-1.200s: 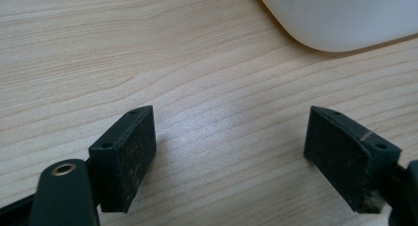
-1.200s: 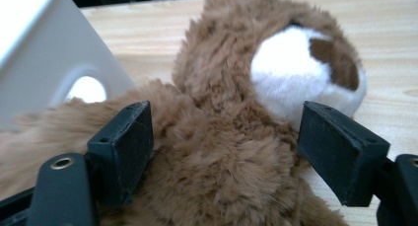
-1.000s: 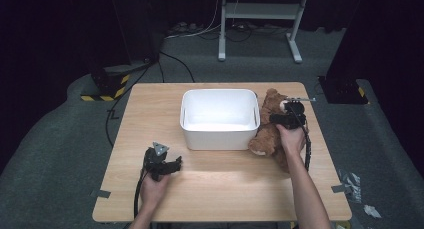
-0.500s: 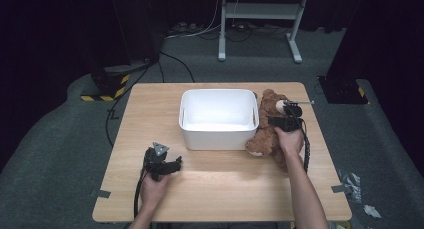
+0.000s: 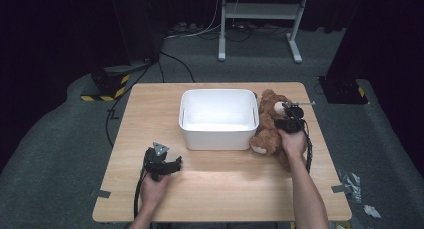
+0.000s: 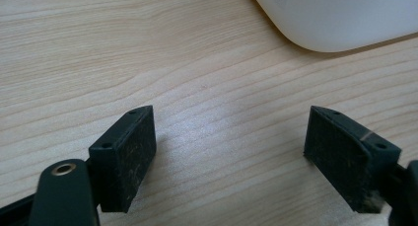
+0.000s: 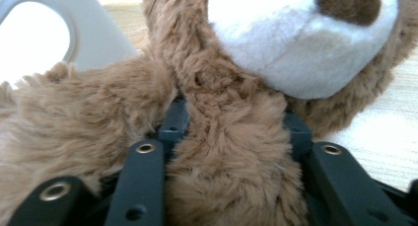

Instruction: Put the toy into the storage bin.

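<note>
and there was the grab; the right gripper (image 5: 290, 120) had its jaws just closing in on the teddy bear (image 5: 269, 130), and in the right gripper view the brown fur (image 7: 231, 152) bulged up between the two black jaws, squeezed at what looked like the bear's chest just below the white muzzle (image 7: 296, 43); roughly half closed, then, and plainly biting into plush, not air; the bear itself lay on the wooden table (image 5: 225, 184), right of the white bin (image 5: 218, 118) and pressed against its side wall, with the bin's handle hole (image 7: 34, 38) close behind it; over on the other side the left gripper (image 5: 162, 161) sat low over the bare table in front of the bin, jaws spread wide with nothing between the pads (image 6: 125, 157), one rounded corner of the bin (image 6: 340, 18) ahead of it; so the step in hand read as the pick, with the grip only just made; the next move, by my reckoning, called for a clean lift to clear the bin's rim, then a short carry leftward over the opening; soft fur could slip or sag, so a firm hold mattered before any rise; whether a paw would snag the rim, i couldn't tell
</note>
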The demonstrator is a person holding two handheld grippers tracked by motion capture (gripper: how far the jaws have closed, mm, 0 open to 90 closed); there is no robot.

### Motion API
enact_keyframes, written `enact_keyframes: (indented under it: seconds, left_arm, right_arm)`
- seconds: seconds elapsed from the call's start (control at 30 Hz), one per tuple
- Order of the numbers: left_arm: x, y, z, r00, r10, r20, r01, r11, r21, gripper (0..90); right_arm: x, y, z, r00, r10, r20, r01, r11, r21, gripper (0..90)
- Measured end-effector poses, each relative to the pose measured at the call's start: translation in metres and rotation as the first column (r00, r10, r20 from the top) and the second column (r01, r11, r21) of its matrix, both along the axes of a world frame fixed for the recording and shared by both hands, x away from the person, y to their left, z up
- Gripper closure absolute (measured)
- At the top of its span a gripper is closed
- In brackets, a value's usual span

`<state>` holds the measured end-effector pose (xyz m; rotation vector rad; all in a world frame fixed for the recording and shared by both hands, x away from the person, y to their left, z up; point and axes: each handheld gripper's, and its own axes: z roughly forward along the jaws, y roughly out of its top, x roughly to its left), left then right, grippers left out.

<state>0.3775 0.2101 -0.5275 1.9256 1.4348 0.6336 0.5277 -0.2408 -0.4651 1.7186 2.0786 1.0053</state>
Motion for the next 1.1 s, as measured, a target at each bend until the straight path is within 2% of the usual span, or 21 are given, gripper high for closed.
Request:
enact_keyframes:
  seconds: [0.13,0.47,0.57,0.83,1.0,1.1]
  left_arm:
    - [0.000,0.000,0.000,1.0000,0.000,0.000,0.000,1.0000,0.000,19.9]
    - [0.000,0.000,0.000,1.0000,-0.005,0.000,0.005,1.0000,-0.002,20.1]
    - [0.000,0.000,0.000,1.0000,-0.006,-0.001,0.006,1.0000,-0.002,20.0]
    - [0.000,0.000,0.000,1.0000,-0.006,-0.001,0.006,1.0000,-0.002,20.0]
    - [0.000,-0.001,0.000,0.9999,-0.012,-0.002,0.012,0.9999,-0.003,20.0]
    - [0.000,-0.001,0.000,0.9999,-0.013,-0.003,0.013,0.9999,-0.008,20.0]
  right_arm:
    - [-0.001,0.001,0.000,0.9999,0.002,0.012,-0.002,1.0000,-0.001,64.0]
    - [-0.010,-0.009,0.001,0.9966,0.016,0.081,-0.021,0.9976,0.065,75.1]
    - [-0.014,-0.009,0.003,0.9962,0.022,0.085,-0.030,0.9959,0.086,76.1]
    - [-0.030,-0.014,0.014,0.9843,0.053,0.168,-0.067,0.9948,0.076,77.3]
    - [-0.044,-0.025,0.022,0.9726,0.062,0.224,-0.081,0.9939,0.076,77.4]
    - [-0.052,-0.030,0.026,0.9686,0.067,0.240,-0.088,0.9929,0.080,77.6]
